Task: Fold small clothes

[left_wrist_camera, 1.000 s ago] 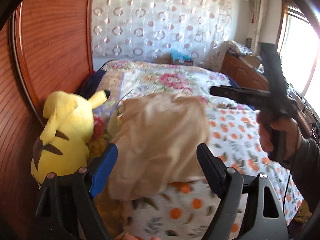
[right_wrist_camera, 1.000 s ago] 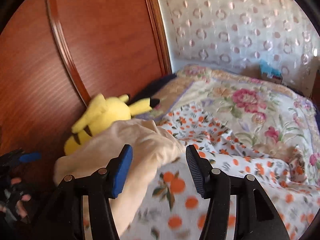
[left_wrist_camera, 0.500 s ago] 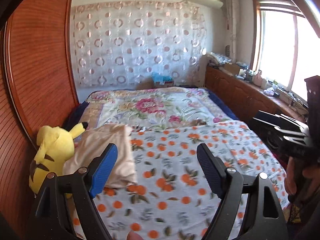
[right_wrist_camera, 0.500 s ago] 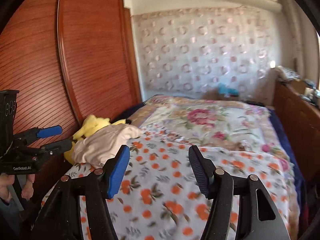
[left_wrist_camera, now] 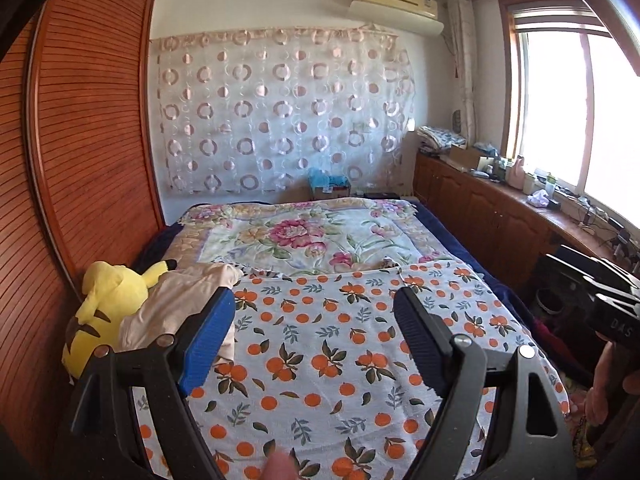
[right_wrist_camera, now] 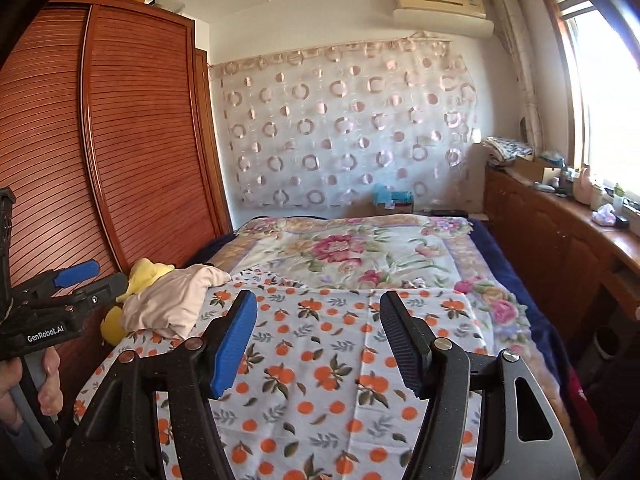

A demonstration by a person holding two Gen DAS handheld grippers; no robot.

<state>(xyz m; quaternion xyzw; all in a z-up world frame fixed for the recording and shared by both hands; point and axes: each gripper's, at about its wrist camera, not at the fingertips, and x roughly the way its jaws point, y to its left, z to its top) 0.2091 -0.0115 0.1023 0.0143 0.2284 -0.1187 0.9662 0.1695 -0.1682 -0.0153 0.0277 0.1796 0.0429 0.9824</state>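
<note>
A folded beige garment (left_wrist_camera: pixel 176 304) lies at the left edge of the bed, leaning on a yellow plush toy (left_wrist_camera: pixel 108 304); it also shows in the right wrist view (right_wrist_camera: pixel 172 300). My left gripper (left_wrist_camera: pixel 316 320) is open and empty, held back above the orange-print sheet (left_wrist_camera: pixel 340 352). My right gripper (right_wrist_camera: pixel 318 320) is open and empty, also back from the garment over the sheet (right_wrist_camera: pixel 320 360). The left gripper shows at the left edge of the right wrist view (right_wrist_camera: pixel 76 280), and the right gripper at the right edge of the left wrist view (left_wrist_camera: pixel 592 276).
A floral quilt (left_wrist_camera: pixel 304 232) covers the far half of the bed. A red-brown wooden wardrobe (right_wrist_camera: pixel 120 140) runs along the left. A low wooden cabinet (left_wrist_camera: pixel 500 216) with clutter stands under the window on the right. A patterned curtain (left_wrist_camera: pixel 280 120) hangs on the back wall.
Both grippers have pulled back and up from the beige garment, which was close in front of the fingers and now rests by the plush toy. The view has widened to the whole room.
</note>
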